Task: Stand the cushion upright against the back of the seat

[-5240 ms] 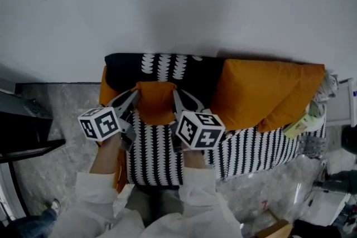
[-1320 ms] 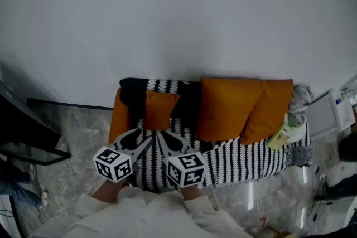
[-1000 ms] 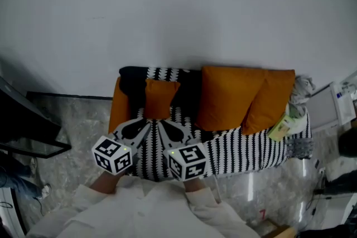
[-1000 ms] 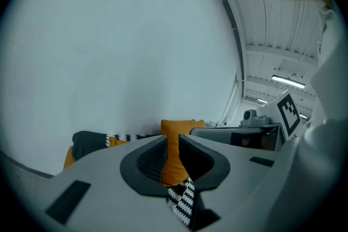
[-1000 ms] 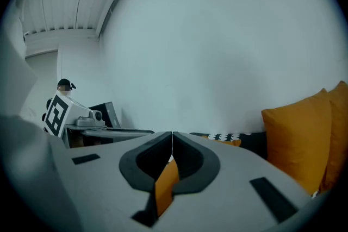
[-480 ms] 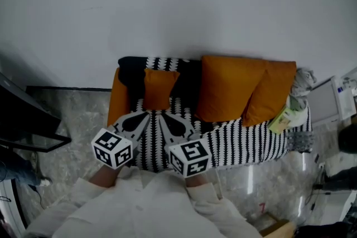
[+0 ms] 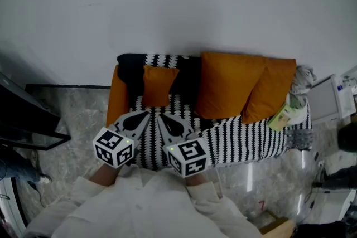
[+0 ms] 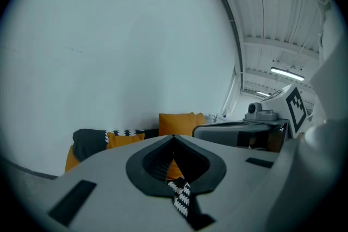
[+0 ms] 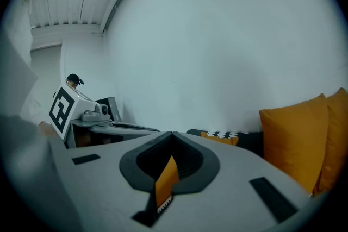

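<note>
Orange cushion (image 7: 158,86) upright against seat back (image 7: 129,67); left gripper (image 7: 146,114), right gripper (image 7: 160,117) closed, empty.
I'd withdraw straight back, avoiding any nudge.

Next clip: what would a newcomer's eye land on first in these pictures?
Bright orange stands out on the black-and-white sofa: a small cushion stands upright against its back at the left, and two big cushions lean at the right. In the foreground, the left gripper and right gripper sit side by side with their tips over the sofa's front, both shut and empty.
</note>
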`<state>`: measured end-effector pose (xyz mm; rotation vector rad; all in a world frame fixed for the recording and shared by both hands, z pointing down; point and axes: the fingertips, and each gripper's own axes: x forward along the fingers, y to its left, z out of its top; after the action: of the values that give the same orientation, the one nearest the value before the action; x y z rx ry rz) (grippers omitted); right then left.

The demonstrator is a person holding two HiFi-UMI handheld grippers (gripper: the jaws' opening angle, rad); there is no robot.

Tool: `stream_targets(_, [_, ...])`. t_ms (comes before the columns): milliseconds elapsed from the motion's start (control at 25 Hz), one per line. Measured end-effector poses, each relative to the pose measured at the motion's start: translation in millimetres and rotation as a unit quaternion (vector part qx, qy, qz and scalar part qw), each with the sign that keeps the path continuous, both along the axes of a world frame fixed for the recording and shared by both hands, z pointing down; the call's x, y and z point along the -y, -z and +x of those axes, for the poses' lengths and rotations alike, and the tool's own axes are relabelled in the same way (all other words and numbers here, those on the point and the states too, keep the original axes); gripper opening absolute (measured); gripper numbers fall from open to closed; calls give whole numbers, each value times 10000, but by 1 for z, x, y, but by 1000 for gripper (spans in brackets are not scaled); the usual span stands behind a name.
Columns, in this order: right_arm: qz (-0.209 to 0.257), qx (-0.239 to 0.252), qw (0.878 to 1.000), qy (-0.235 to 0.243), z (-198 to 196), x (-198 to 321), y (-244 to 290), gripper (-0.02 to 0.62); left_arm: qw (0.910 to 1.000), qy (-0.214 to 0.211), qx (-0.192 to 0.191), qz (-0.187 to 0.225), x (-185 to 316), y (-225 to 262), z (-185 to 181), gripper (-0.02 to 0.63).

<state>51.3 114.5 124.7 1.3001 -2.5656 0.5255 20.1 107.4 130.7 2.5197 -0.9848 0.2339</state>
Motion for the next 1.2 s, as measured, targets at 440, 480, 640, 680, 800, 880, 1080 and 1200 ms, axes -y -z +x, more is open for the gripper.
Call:
stream_targets(440, [14, -119, 9999, 23, 3, -3, -2, 12, 9998, -161, 15, -95, -4, -2, 9, 6])
stream_targets(480, [24, -144, 9999, 24, 4, -4, -2, 12, 9998, -155, 11, -99, -5, -2, 9, 6])
stream_targets(640, [41, -206, 9998, 51, 4, -7, -2, 11, 9999, -97, 28, -72, -7, -2, 8, 6])
stream_targets(680, [41, -214, 9997, 59, 3, -8, -2, 11, 9999, -94, 51, -71, -8, -3, 8, 6])
stream_targets(800, [32, -236, 9997, 92, 1, -10, -3, 11, 9998, -93, 86, -121, -11, -5, 8, 6])
stream_targets(880, [2, -240, 9997, 103, 0, -11, -4, 11, 9998, -92, 56, -145, -14, -5, 9, 6])
stream_targets(1080, [-12, -241, 9997, 91, -1, -13, -4, 11, 9998, -98, 52, -141, -19, -3, 9, 6])
stream_targets(1200, [0, -250, 9996, 99, -1, -14, -3, 11, 9999, -77, 47, -134, -20, -2, 7, 6])
